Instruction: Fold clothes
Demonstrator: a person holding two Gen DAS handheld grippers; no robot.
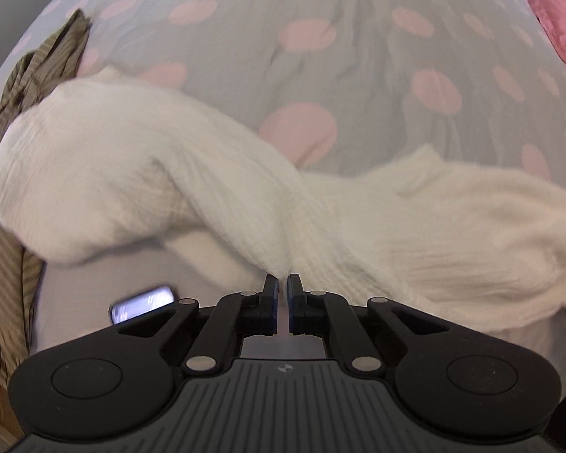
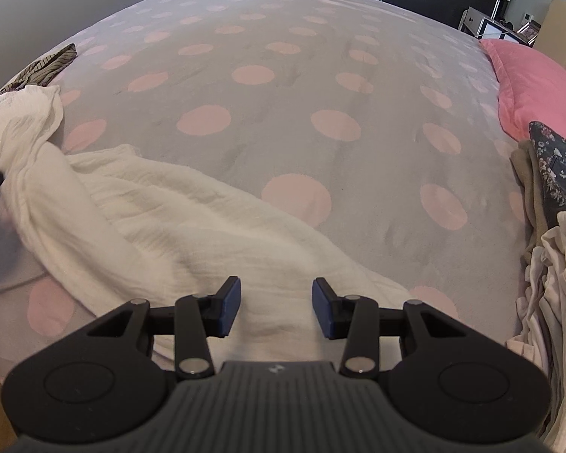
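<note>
A white crinkled garment [image 1: 139, 173] lies bunched on the grey bedspread with pink dots [image 1: 320, 56]. My left gripper [image 1: 282, 283] is shut on a fold of this white garment and lifts it, so cloth drapes to both sides. In the right wrist view the same garment [image 2: 177, 226] stretches from the far left down to my right gripper [image 2: 276, 302]. The right gripper is open, with its jaws apart just above the garment's near edge and holding nothing.
A striped olive garment [image 1: 45, 64] lies at the left edge of the bed. A phone [image 1: 143, 302] lies near the left gripper. A pink pillow [image 2: 536, 83] lies at the right. A pile of clothes [image 2: 554, 226], floral and white, sits at the right edge.
</note>
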